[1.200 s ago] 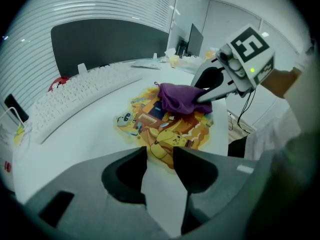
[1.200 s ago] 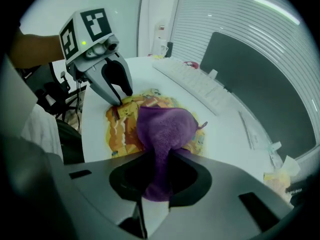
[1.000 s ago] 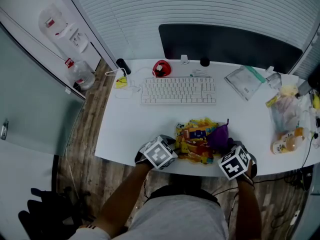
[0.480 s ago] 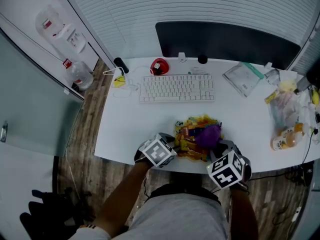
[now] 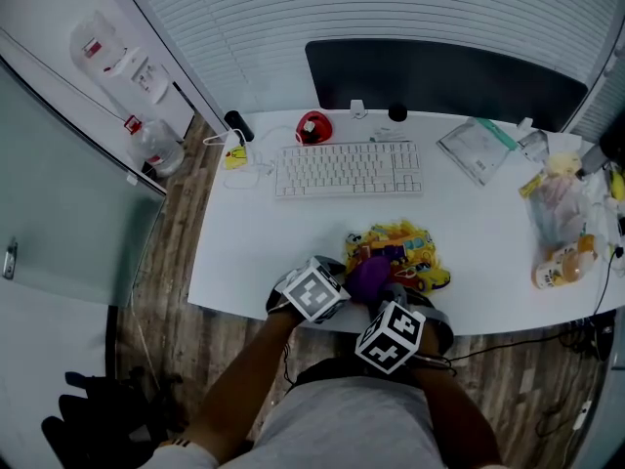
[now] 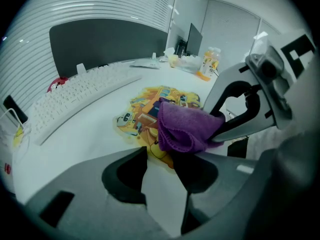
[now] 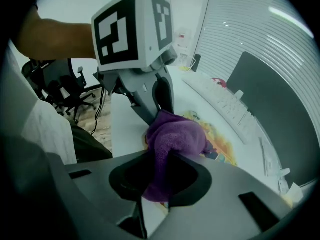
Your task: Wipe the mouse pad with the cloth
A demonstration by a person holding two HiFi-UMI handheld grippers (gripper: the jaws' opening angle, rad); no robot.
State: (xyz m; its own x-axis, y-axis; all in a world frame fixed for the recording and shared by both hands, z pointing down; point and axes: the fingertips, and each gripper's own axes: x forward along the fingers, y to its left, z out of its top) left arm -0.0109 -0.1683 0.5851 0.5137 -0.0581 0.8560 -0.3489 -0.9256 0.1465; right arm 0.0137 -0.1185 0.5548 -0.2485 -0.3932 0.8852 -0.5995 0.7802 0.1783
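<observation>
A bright yellow printed mouse pad (image 5: 402, 250) lies on the white desk (image 5: 254, 247) near its front edge. My right gripper (image 5: 376, 293) is shut on a crumpled purple cloth (image 5: 368, 276), which rests on the pad's near left part. In the right gripper view the cloth (image 7: 175, 136) bulges out from between the right gripper (image 7: 159, 156) jaws. My left gripper (image 5: 340, 276) sits at the pad's left corner, right beside the cloth. In the left gripper view the left gripper (image 6: 161, 156) jaws stand a little apart over bare desk, their tips at the mouse pad (image 6: 150, 109) corner.
A white keyboard (image 5: 349, 171) lies beyond the pad, with a red object (image 5: 313, 128) and a dark monitor (image 5: 444, 76) behind it. A plastic bag (image 5: 476, 149) and snack packets (image 5: 562, 252) crowd the right end. The desk's front edge runs just under both grippers.
My right gripper has dragged the purple cloth leftward across the pad, from its right side to its near left part beside the left gripper. The left gripper has stayed put.
</observation>
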